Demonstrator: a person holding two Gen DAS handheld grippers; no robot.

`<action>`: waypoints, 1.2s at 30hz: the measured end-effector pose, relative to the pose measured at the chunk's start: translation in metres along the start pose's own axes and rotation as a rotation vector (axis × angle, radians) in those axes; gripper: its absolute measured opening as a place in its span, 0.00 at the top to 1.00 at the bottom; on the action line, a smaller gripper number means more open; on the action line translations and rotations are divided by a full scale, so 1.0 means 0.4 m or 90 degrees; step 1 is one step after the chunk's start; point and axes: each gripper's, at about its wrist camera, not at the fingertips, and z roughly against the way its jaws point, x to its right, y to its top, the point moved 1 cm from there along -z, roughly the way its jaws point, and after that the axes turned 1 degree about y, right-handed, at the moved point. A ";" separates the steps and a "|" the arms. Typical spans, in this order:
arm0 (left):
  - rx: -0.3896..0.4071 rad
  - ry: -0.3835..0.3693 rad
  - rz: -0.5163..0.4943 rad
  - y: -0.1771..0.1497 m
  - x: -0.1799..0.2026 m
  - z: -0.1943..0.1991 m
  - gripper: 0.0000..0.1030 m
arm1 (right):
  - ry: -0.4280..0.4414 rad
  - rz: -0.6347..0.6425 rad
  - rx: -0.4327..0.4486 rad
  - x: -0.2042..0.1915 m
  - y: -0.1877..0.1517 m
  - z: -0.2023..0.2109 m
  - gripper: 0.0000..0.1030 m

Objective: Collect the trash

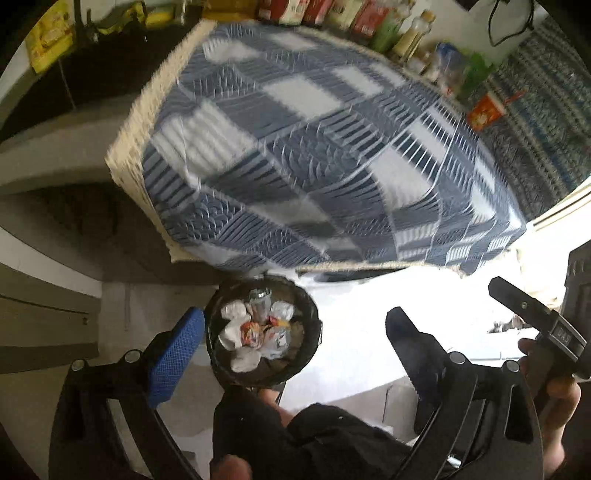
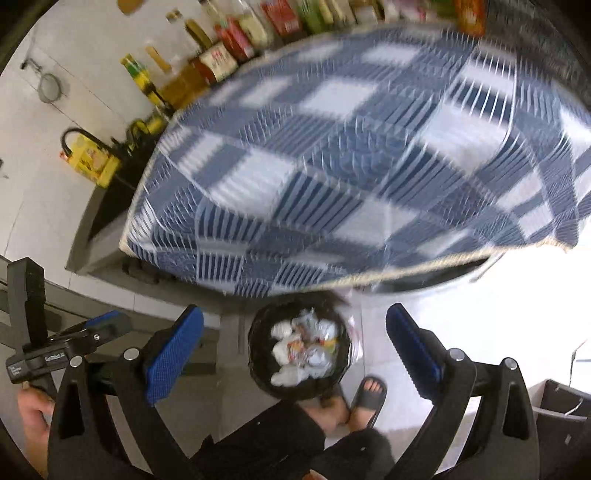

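Note:
A round black trash bin (image 1: pixel 221 373) (image 2: pixel 258 376) stands on the pale floor below the table edge. It holds crumpled white paper (image 1: pixel 236 328) (image 2: pixel 282 328), a clear plastic bottle (image 1: pixel 260 301) and a red and orange wrapper (image 1: pixel 251 334). My left gripper (image 1: pixel 291 350) hangs high above the bin, open, nothing between its blue pads. My right gripper (image 2: pixel 295 349) is also open and empty above the bin. In the left wrist view the right gripper's black body (image 1: pixel 535 314) shows at the right, and the left gripper's body (image 2: pixel 55 343) shows at the left of the right wrist view.
A table under a blue and white checked cloth (image 1: pixel 314 155) (image 2: pixel 351 158) fills the upper half. Bottles and boxes (image 1: pixel 369 22) (image 2: pixel 221 55) line its far edge. The person's dark trousers (image 1: pixel 314 443) and sandalled feet (image 2: pixel 365 398) stand beside the bin. A yellow box (image 2: pixel 92 162) sits at the left.

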 end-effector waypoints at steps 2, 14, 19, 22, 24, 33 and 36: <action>0.019 0.016 -0.012 0.014 0.022 0.047 0.07 | 0.001 0.020 0.028 -0.011 0.023 0.050 0.05; 0.134 0.055 -0.062 0.073 0.092 0.236 0.07 | -0.005 0.070 0.121 -0.060 0.112 0.212 0.05; 0.176 0.066 -0.071 0.075 0.107 0.303 0.07 | 0.000 0.084 0.132 -0.076 0.117 0.248 0.05; 0.187 0.060 -0.077 0.071 0.116 0.323 0.07 | -0.001 0.097 0.143 -0.089 0.113 0.276 0.05; 0.191 0.056 -0.078 0.069 0.121 0.330 0.07 | -0.003 0.100 0.149 -0.092 0.108 0.287 0.05; 0.203 0.054 -0.094 0.053 0.147 0.347 0.07 | -0.008 0.096 0.158 -0.087 0.090 0.313 0.05; 0.207 0.052 -0.095 0.052 0.153 0.351 0.07 | -0.012 0.099 0.166 -0.087 0.090 0.326 0.05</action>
